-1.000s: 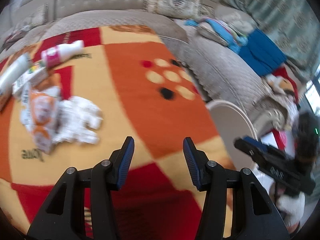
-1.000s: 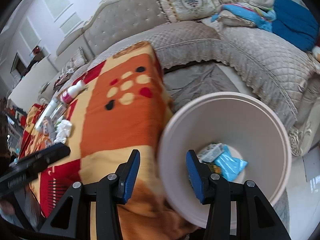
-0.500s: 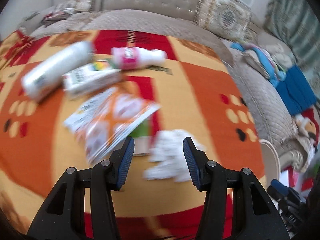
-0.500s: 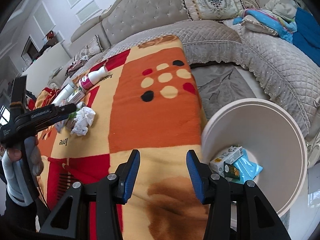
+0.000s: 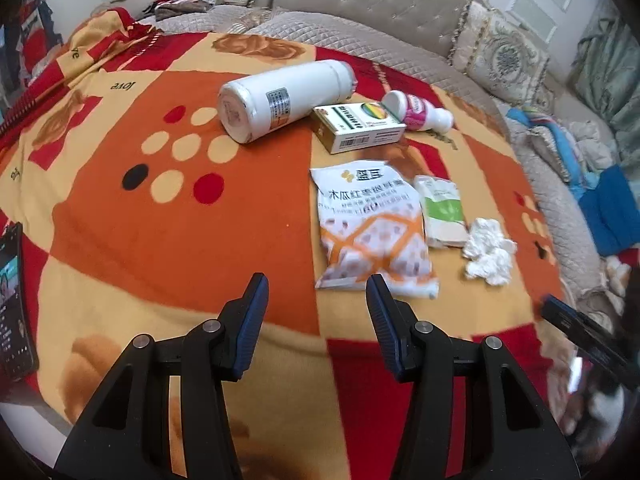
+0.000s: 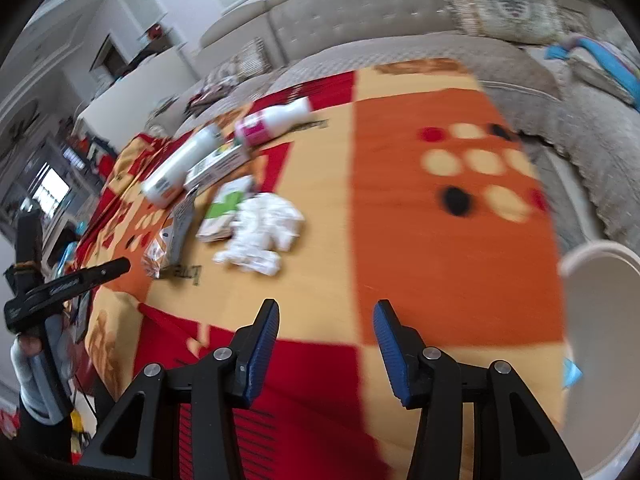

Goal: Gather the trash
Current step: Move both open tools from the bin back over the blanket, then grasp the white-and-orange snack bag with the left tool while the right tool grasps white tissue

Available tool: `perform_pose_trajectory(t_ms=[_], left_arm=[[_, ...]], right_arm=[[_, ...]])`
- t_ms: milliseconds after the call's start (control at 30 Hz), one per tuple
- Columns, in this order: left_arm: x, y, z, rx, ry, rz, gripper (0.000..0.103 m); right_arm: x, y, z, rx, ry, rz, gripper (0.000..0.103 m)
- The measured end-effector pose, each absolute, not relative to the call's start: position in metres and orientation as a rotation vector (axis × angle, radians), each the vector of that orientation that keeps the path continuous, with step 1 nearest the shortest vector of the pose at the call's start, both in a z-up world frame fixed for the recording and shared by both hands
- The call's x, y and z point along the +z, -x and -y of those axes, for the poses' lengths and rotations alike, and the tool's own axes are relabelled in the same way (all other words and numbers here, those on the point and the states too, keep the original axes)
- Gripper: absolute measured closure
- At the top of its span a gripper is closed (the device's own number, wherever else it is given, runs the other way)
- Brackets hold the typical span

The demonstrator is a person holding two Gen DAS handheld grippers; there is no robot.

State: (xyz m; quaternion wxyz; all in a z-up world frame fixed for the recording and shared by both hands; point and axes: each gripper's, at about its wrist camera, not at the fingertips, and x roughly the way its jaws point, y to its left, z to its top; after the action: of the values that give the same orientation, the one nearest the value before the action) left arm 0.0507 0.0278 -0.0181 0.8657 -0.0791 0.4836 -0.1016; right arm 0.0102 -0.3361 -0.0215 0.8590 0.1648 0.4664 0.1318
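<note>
- I am holding the left claw (image 5: pixel 316 296) released and empty, hovering just near of the snack pouch (image 5: pixel 372 224) on the blanket-covered desk (image 5: pixel 180 216).
- I am holding the right claw (image 6: pixel 326 326) released too, gripping nothing, over bare blanket, with the crumpled tissue (image 6: pixel 260 236) farther off to the left.
- The remaining trash is lying in one cluster: white bottle (image 5: pixel 280 98), medicine box (image 5: pixel 358 126), pink-labelled bottle (image 5: pixel 418 112), a small green-and-white packet (image 5: pixel 442 212) and the tissue touching its right edge.
- The waste bin (image 6: pixel 600 360) is standing at the right end of the desk, well apart from the cluster.
- I am judging the pouch the likeliest next pick; it is flat and slick, so the claw could slide over it or pinch the blanket instead.
- The white bottle is lying on its side, so a nudge could roll it off.
- Both claws are facing the same pile and could collide.
</note>
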Motion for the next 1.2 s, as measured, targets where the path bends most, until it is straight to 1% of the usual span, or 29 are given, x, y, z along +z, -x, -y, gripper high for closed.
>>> perform_pose_trajectory(t_ms=[33, 67, 100, 167, 233, 333, 367, 567, 700, 767, 900, 967, 1067, 1100, 1200], left_arm=[[-0.015, -0.047, -0.029, -0.226, 0.167, -1.009, 0.054], [-0.013, -0.046, -0.028, -0.234, 0.167, -1.005, 0.051], [-0.011, -0.045, -0.028, -0.243, 0.171, -1.000, 0.049], [-0.008, -0.049, -0.025, -0.266, 0.193, -0.990, 0.045], [-0.007, -0.058, -0.021, -0.285, 0.221, -0.989, 0.043], [-0.009, -0.073, -0.013, -0.316, 0.260, -0.983, 0.036], [-0.011, -0.080, -0.009, -0.323, 0.273, -0.985, 0.035], [-0.025, -0.116, 0.016, -0.343, 0.301, -1.002, 0.034], [-0.037, -0.134, 0.017, -0.287, 0.298, -1.021, 0.034], [-0.044, -0.139, 0.017, -0.274, 0.302, -1.044, 0.034], [-0.048, -0.135, 0.021, -0.263, 0.271, -1.021, 0.031], [-0.050, -0.131, 0.022, -0.261, 0.256, -1.018, 0.029], [-0.058, -0.128, 0.021, -0.260, 0.250, -1.022, 0.029], [-0.059, -0.128, 0.020, -0.259, 0.254, -1.020, 0.028], [-0.063, -0.128, 0.019, -0.252, 0.266, -1.020, 0.020]], right_arm=[[-0.022, -0.018, 0.325, 0.300, -0.334, -0.985, 0.055], [-0.022, -0.023, 0.317, 0.312, -0.325, -0.987, 0.052], [-0.022, -0.030, 0.308, 0.326, -0.313, -0.988, 0.046], [-0.021, -0.040, 0.297, 0.343, -0.301, -0.985, 0.040], [-0.021, -0.052, 0.286, 0.351, -0.290, -0.987, 0.040], [-0.021, -0.063, 0.276, 0.361, -0.275, -0.992, 0.040], [-0.022, -0.067, 0.274, 0.362, -0.269, -0.994, 0.040], [-0.028, -0.079, 0.271, 0.360, -0.266, -1.011, 0.039], [-0.034, -0.086, 0.271, 0.351, -0.267, -1.022, 0.038], [-0.035, -0.089, 0.270, 0.349, -0.258, -1.023, 0.038], [-0.035, -0.095, 0.266, 0.349, -0.234, -1.017, 0.033], [-0.036, -0.098, 0.261, 0.347, -0.216, -1.015, 0.032], [-0.036, -0.102, 0.256, 0.340, -0.192, -1.007, 0.032], [-0.036, -0.104, 0.254, 0.335, -0.182, -1.002, 0.032], [-0.037, -0.106, 0.251, 0.310, -0.154, -0.981, 0.032]])
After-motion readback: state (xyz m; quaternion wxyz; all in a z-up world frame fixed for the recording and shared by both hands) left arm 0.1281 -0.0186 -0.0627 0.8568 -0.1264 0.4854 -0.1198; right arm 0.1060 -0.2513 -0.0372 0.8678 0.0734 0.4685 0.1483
